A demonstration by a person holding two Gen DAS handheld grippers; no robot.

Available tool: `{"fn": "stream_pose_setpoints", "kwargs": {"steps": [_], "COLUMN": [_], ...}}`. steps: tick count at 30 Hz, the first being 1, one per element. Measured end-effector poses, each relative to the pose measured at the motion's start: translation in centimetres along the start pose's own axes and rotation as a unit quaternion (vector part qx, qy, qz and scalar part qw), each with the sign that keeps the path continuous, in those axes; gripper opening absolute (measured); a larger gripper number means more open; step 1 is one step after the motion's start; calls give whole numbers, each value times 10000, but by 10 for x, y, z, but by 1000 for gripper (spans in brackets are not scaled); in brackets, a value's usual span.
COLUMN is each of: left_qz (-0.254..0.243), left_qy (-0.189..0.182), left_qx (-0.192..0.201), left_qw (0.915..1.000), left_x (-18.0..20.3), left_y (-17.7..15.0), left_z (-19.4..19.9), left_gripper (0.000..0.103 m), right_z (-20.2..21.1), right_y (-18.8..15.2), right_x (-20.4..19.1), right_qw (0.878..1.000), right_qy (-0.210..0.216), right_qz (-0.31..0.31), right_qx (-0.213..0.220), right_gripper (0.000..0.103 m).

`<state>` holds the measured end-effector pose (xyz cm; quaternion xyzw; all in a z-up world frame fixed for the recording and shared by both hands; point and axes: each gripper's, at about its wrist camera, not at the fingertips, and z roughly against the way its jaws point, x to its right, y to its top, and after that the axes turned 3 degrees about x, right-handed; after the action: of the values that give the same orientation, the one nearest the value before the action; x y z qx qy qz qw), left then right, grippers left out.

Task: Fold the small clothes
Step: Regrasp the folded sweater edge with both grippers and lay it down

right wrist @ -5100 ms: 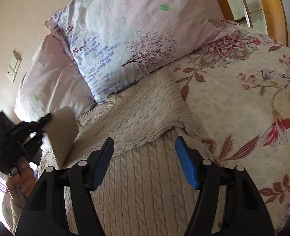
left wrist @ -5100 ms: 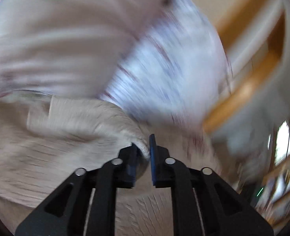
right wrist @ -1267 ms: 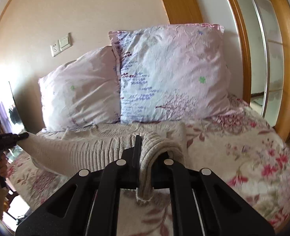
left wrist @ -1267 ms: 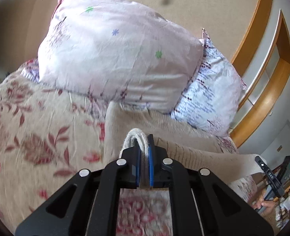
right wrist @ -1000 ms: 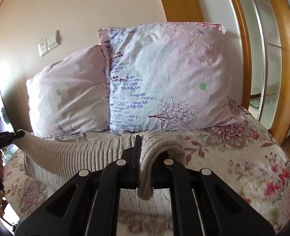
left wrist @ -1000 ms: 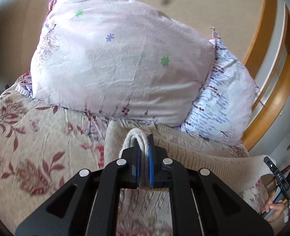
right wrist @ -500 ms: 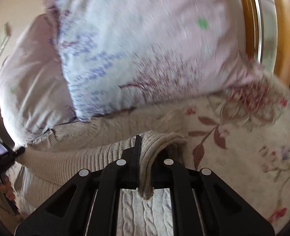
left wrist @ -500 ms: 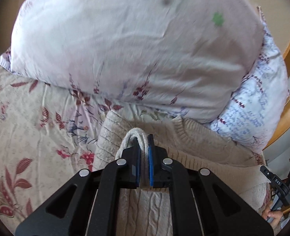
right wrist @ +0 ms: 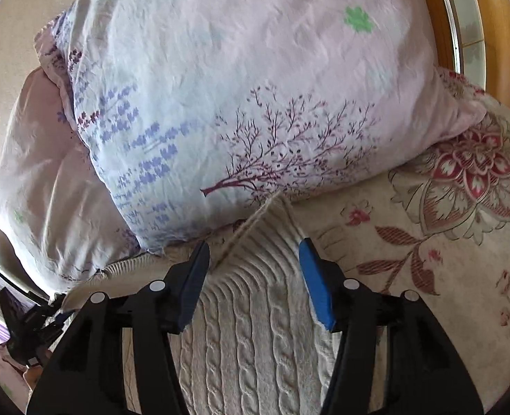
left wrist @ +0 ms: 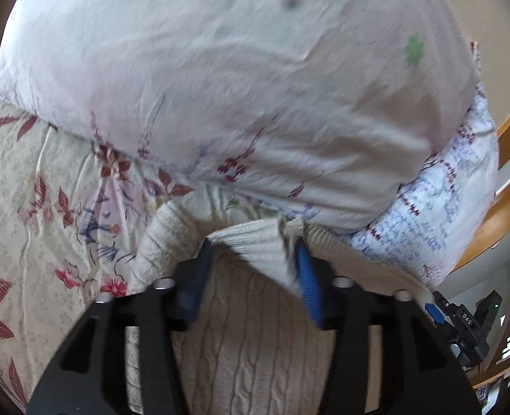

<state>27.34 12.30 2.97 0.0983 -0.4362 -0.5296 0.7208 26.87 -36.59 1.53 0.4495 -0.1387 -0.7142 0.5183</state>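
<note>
Right, you are letting both grippers go at once here. Your left gripper (left wrist: 251, 269) is opening, its blue pads spreading, and a ribbed corner of the cream cable-knit sweater (left wrist: 255, 352) is sitting loose between them, brushing the right-hand pad but no longer pinched. Your right gripper (right wrist: 253, 269) is opening too, pads apart, with the sweater's ribbed edge (right wrist: 255, 231) lying between them and touching neither that I can see.

The sweater is lying spread on the floral bedspread (right wrist: 445, 259), its far edge tucked right up against the two pillows. From your left wrist you are looking straight at the pale pink pillow with a green flower print (left wrist: 237, 86), and the white pillow with purple tree print (right wrist: 255, 103) is filling the right wrist view, just beside it. Your right gripper (left wrist: 462, 318) is also showing at the lower right edge of the left view, at the sweater's other corner.
</note>
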Motion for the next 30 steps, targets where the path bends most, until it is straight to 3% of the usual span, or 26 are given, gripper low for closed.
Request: {"fn": "stream_pose_setpoints", "kwargs": {"steps": [5,10,16,19,23,25,30], "left_qz": [-367,-840,-1157,-1123,-1124,-1107,-1104], "left_qy": [252,434,515,531,568,552,501], "left_qx": [300,82,-158,-295,-439,-511,-405], "left_qw": [9986,9955,9918,9918,9911,9910,9918], "left_x": [-2,-8,-10,-14,-17,-19,-19], "left_y": [0,-19,-42,-48,-53,-55,-58], "left_z": [33,51,52,48,43,42,51], "left_gripper": [69,65,53,44,22,11,7], "right_z": [29,49,57,49,47,50,65], "right_y": [-10,-29,-47,-54,-61,-61,-61], "right_x": [15,31,35,33,29,28,23], "right_qw": [9996,9980,9960,9946,9925,9928,9935], "right_qy": [-187,-441,-518,-563,-645,-637,-594], "right_qz": [186,447,691,759,943,952,964], "right_qx": [108,-58,-242,-422,-434,-360,-108], "right_gripper": [56,54,47,33,16,13,11]}}
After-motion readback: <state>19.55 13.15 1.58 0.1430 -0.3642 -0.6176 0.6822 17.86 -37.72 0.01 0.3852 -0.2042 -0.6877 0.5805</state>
